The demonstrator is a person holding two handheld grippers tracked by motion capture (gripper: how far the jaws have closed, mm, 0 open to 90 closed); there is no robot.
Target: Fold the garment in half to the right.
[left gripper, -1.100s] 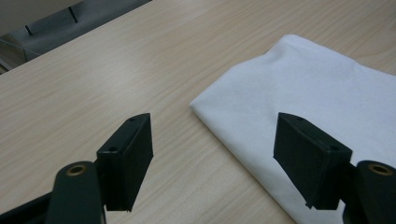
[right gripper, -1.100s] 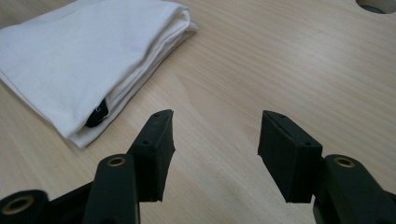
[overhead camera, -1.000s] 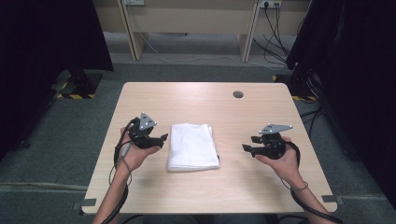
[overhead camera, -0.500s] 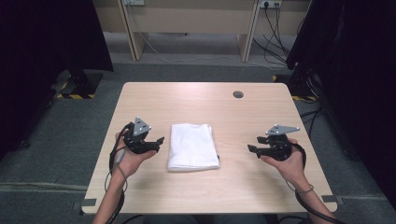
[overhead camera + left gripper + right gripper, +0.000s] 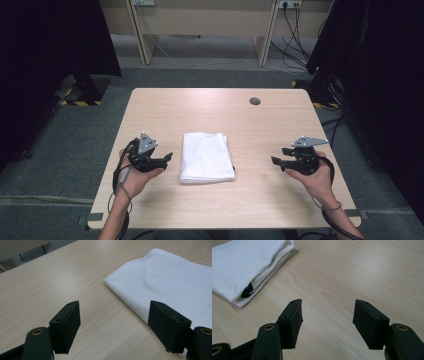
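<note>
You face a light wooden table on grey carpet, desk legs and cables beyond.

The high view looks forward and down over the whole desk, while each low, close camera sights along its own tongs, both sharing the folded white cloth lying between them

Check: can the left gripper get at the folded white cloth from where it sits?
Probably yes. The left gripper is open, pointing at the folded white cloth's near edge, with bare table between them. The right gripper is well off to the other side.
</note>
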